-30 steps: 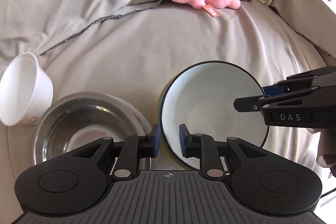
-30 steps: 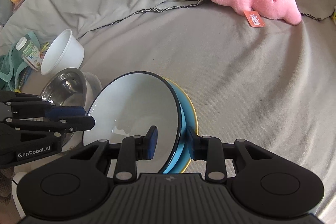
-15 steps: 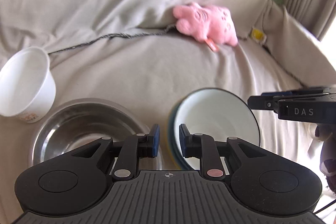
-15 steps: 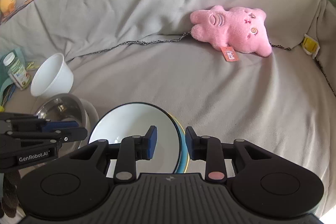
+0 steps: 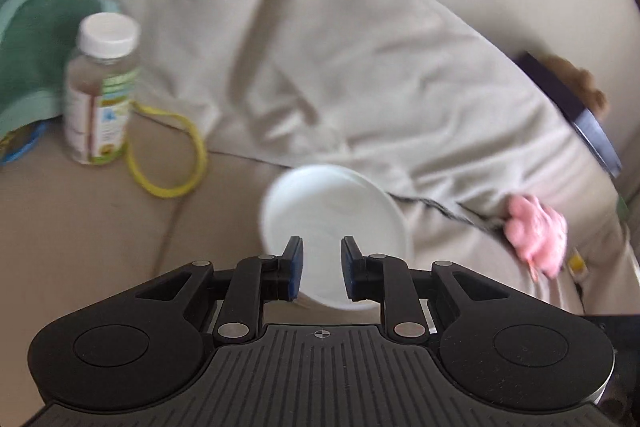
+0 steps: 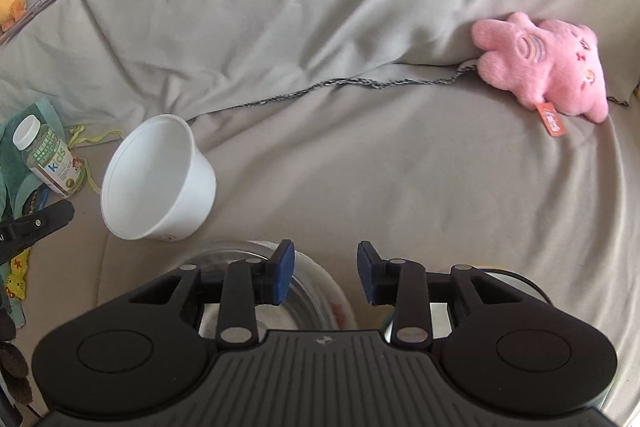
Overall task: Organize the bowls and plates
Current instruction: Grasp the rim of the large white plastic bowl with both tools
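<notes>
The left gripper (image 5: pixel 320 269) is lined up on the white bowl (image 5: pixel 334 227), which lies tipped on its side on the sofa cover (image 5: pixel 360 67) with its open mouth facing the claw. The jaws stand apart with nothing between them, and the lower rim of the bowl shows through the gap. Whether the pads already straddle that rim I cannot tell, as the view is blurred. That approach makes sense to me, since a thin rim is the only part a narrow claw can pinch.

The right gripper (image 6: pixel 325 273) also has its jaws apart and empty. It hangs above the steel bowl (image 6: pixel 308 267), which sits just under and slightly left of its fingers. The dark-rimmed bowl (image 6: pixel 516 277) peeks out below its right finger. The white bowl lies ahead and to its left, near the vitamin bottle (image 6: pixel 44 155).

My guess is that the white bowl is the stray piece, to be nested with the others. The pink plush toy (image 6: pixel 544 71) lies well apart, ahead to the right.
</notes>
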`<state>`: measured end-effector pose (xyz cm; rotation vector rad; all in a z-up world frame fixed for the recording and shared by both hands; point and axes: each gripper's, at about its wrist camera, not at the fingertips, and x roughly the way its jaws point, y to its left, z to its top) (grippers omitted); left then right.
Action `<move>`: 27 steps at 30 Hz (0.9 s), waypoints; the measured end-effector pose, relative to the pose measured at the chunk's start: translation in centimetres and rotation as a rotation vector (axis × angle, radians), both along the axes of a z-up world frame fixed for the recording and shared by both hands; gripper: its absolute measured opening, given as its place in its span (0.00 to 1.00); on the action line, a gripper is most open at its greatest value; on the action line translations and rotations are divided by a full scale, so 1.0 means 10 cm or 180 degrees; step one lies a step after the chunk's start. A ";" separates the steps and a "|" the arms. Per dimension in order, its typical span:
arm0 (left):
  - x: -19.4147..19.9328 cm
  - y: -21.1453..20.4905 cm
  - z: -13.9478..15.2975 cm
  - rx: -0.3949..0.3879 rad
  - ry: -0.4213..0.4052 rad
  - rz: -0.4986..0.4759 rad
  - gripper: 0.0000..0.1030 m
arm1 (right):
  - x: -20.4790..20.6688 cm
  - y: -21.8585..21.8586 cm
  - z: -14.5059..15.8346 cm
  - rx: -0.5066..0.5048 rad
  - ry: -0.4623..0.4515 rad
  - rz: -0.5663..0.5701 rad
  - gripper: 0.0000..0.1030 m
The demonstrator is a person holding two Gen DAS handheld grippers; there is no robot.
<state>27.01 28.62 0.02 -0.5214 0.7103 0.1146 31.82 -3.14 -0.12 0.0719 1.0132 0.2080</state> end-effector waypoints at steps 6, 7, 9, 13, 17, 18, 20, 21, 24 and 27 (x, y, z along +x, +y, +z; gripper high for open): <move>0.15 0.45 -0.23 -0.0337 -0.0085 0.0364 0.22 | 0.37 0.76 0.03 0.0022 0.0096 0.0116 0.51; 0.18 0.43 -0.24 -0.0338 -0.0126 0.0351 0.22 | 0.43 0.87 0.02 0.0020 0.0107 0.0122 0.52; 0.27 0.36 -0.28 -0.0218 -0.0171 0.0339 0.22 | 0.53 1.08 -0.02 -0.0067 0.0111 0.0135 0.52; 0.49 0.18 -0.46 0.0049 0.0076 0.0297 0.22 | 0.67 1.34 -0.19 -0.0322 0.0140 0.0114 0.53; 0.64 0.09 -0.68 0.0021 0.0300 0.0236 0.22 | 0.80 1.43 -0.39 -0.0428 0.0223 0.0053 0.53; 0.67 0.07 -0.72 0.0043 0.0348 0.0226 0.22 | 0.82 1.43 -0.43 -0.0433 0.0246 0.0020 0.53; 0.70 0.04 -0.79 0.0024 0.0399 0.0186 0.22 | 0.88 1.43 -0.52 -0.0420 0.0300 -0.0053 0.53; 0.72 0.03 -0.82 -0.0001 0.0417 0.0163 0.22 | 0.91 1.42 -0.56 -0.0405 0.0328 -0.0088 0.53; 0.77 0.01 -0.89 -0.0020 0.0481 0.0103 0.22 | 0.98 1.38 -0.67 -0.0371 0.0372 -0.0169 0.53; 0.82 -0.01 -0.93 -0.0034 0.0546 0.0046 0.22 | 1.02 1.36 -0.76 -0.0323 0.0435 -0.0189 0.48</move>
